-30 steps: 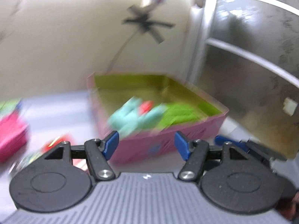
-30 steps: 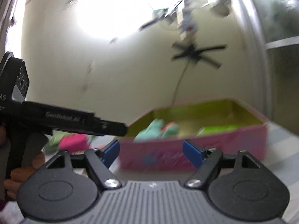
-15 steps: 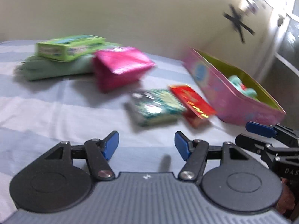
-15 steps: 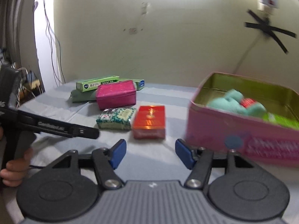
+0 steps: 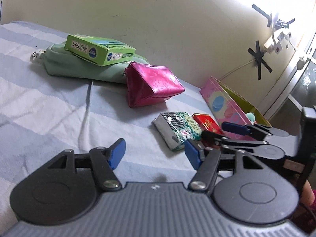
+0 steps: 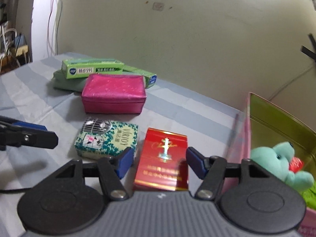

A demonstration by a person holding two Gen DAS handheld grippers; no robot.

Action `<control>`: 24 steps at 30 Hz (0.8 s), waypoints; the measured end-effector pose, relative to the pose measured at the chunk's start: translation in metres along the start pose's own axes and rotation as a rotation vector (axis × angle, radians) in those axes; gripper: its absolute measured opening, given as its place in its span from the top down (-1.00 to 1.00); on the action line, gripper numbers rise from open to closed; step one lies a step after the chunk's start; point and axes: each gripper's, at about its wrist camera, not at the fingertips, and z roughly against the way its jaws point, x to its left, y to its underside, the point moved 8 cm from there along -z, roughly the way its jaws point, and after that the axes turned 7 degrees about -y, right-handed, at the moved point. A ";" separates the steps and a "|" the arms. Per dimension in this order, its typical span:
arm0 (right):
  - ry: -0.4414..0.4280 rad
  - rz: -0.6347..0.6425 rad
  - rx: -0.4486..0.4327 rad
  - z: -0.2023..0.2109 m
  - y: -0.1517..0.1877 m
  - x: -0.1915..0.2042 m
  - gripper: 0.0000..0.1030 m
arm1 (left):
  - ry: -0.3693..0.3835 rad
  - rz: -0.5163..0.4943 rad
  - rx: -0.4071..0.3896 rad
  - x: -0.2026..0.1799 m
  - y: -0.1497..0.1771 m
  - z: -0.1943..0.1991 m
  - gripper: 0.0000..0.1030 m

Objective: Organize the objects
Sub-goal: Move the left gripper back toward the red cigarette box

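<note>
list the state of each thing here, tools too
left tool: open, empty
right tool: open, around red pack
pink tin: lid off, teal plush inside
magenta pouch: closed
green box: closed, atop mint pouch
tissue pack: sealed, flat

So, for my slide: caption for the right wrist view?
Open right hand-held gripper poised over red pack beside pink tin.

- Right tool (image 6: 158,161) hovering with blue pads spread wide, red pack (image 6: 163,159) lying between them, untouched.
- Teal tissue packet (image 6: 107,139) sitting just left of pack.
- Magenta pouch (image 6: 114,93) resting behind.
- Pink tin (image 6: 240,138) holding teal plush (image 6: 276,161).
- Left tool (image 6: 25,135) entering at left edge.
</note>
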 end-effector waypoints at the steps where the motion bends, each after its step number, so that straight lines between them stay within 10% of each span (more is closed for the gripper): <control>1: 0.000 0.005 0.022 -0.003 0.000 0.001 -0.31 | 0.002 0.000 0.000 0.000 0.000 0.000 -0.32; 4: -0.001 0.067 0.051 -0.003 0.006 0.011 -0.37 | 0.007 0.001 -0.002 0.001 -0.001 0.000 -0.32; 13: -0.027 0.171 0.026 0.054 0.048 0.042 0.27 | 0.045 -0.039 -0.035 -0.011 -0.008 0.007 -0.32; 20: -0.016 -0.014 -0.056 0.080 0.059 0.016 0.02 | 0.150 -0.370 -0.074 -0.107 -0.063 -0.017 -0.64; 24: -0.004 -0.045 -0.048 0.082 0.071 0.008 -0.02 | 0.257 -0.371 0.091 -0.138 -0.058 -0.060 -0.60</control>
